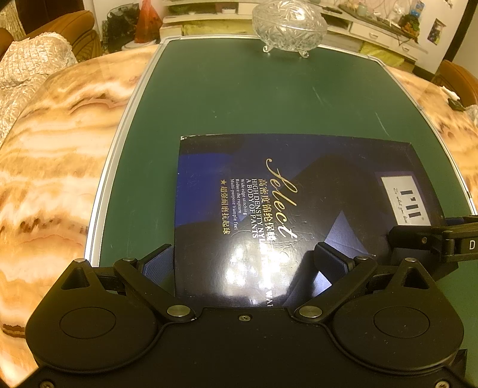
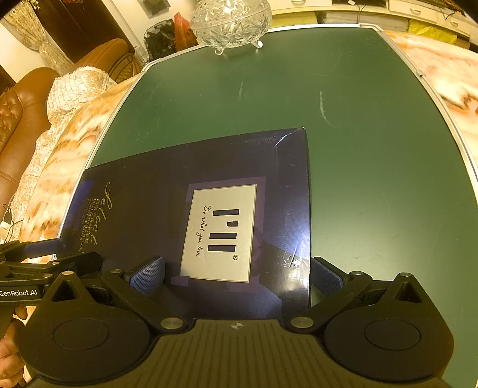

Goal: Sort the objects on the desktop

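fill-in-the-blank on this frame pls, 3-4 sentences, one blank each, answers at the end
1. The dark blue box lies flat on a ____ mat.
2. The cut-glass bowl stands at the mat's ____ edge, apart from the box.
3. The left gripper and right gripper both have their jaws ____.
4. The large gold script word on the box reads ____.

Missing words: green; far; open; Select
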Motion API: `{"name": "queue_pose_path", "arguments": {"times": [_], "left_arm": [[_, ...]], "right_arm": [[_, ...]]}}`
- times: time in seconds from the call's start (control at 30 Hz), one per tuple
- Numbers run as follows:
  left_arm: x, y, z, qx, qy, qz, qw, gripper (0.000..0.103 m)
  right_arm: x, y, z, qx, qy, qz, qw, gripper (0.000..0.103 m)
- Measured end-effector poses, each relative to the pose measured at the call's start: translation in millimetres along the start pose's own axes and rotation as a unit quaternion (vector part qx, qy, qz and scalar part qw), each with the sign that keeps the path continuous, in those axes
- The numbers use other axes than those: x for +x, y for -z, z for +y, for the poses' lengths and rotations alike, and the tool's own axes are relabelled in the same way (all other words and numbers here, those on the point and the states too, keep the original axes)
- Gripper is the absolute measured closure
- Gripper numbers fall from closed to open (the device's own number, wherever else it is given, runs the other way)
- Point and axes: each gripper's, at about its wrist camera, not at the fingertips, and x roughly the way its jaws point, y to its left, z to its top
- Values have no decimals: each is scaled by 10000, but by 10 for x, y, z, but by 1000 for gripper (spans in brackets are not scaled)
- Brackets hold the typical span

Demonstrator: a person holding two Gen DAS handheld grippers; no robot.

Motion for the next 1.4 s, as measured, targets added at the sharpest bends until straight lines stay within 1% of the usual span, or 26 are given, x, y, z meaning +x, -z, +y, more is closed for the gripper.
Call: {"name": "queue_pose_path", "arguments": {"times": [0.47,0.83,0.97,1.03,1.27,1.4], "left_arm": [[-8,-9,5,-8,1,30,10000,3],[-2,7,-10,67,-20,-44,10000,2],[-2,-10,45,53,101,-44,9999,2],[6,-20,36,81,85,-40,9999,2],[43,-68,43,-3,75,-38,10000,1],[42,-43,-3,0,22,-86,10000,1]], "right_arm": [[-24,4,5,63,64,31,10000,0],[-34,14,-13,-70,34,16,10000,0],[-31,-20,-128,153,-126,73,9998,0],[0,-31,-176,292,-201,102,9993,0],[8,-36,-178,309,-211,106,9992,0],[-8,-27,-178,352,-183,122,9991,0]]}}
